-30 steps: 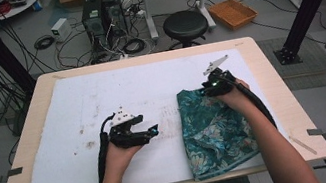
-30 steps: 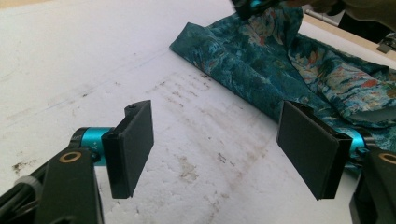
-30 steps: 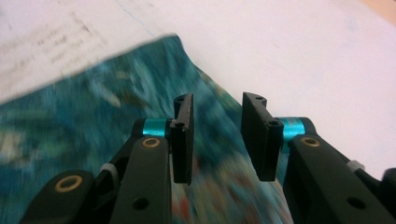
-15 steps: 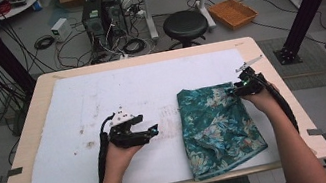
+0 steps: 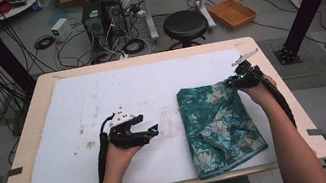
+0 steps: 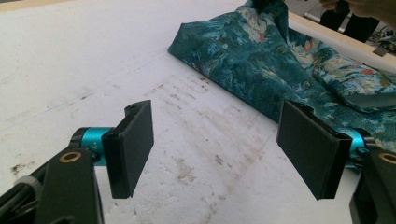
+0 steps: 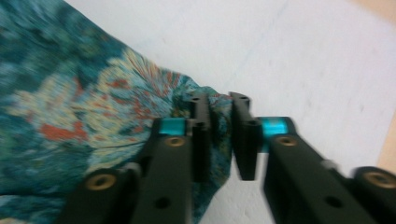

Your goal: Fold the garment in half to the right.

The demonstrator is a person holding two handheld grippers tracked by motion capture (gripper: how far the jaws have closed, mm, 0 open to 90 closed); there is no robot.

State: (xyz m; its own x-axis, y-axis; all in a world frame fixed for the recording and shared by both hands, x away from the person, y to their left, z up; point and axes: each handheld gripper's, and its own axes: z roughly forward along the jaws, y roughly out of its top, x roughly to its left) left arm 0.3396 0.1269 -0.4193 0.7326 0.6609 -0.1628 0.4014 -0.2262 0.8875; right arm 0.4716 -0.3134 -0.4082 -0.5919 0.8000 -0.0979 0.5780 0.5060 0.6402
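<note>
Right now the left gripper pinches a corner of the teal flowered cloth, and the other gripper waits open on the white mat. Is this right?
No, the sides are swapped. In the high view the right gripper pinches the corner of the teal flowered cloth, while the left gripper waits open on the white mat.

No legible text, label, brand, number or sign found on any surface; nothing readable near either set of fingers in any view.
</note>
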